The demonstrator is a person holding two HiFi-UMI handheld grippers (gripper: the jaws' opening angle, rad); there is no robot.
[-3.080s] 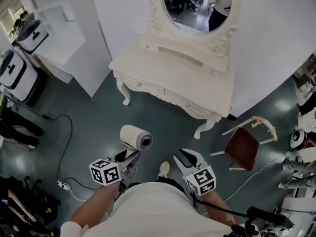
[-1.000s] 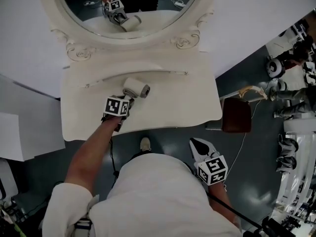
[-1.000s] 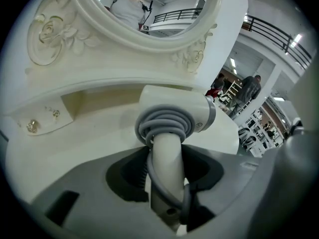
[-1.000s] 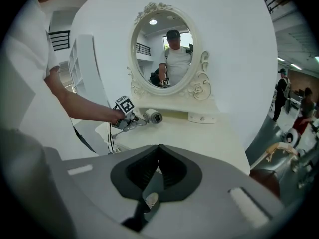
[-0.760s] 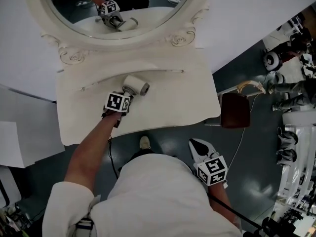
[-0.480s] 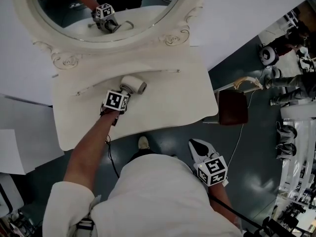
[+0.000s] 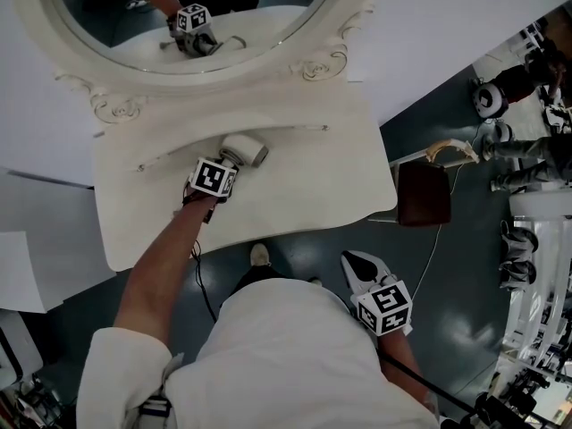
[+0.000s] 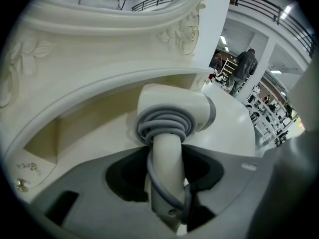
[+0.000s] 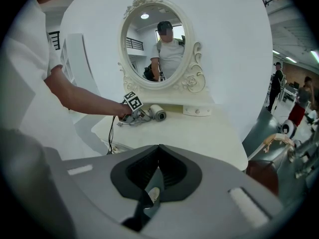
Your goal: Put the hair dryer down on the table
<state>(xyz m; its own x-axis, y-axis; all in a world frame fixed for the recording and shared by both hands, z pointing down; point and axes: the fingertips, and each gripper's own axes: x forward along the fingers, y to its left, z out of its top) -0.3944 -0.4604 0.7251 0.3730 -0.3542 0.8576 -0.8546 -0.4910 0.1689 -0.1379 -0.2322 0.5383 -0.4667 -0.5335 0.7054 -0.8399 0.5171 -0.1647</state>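
Left tool [image 8: 167, 176] is clamped on the handle of the hair dryer [image 7: 246, 150], cord [image 8: 162, 122] coiled round it, with the barrel low at the back of the desk [image 7: 308, 190] just below the mirror [image 7: 116, 16], so it looks about ready to be let go. Right tool [image 7: 356, 264] hangs pinched shut and empty off the desk's front, since this is a one-hander.

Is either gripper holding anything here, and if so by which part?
The left gripper holds the hair dryer by the lower part of its handle, below the coiled cord. The right gripper is shut on nothing.
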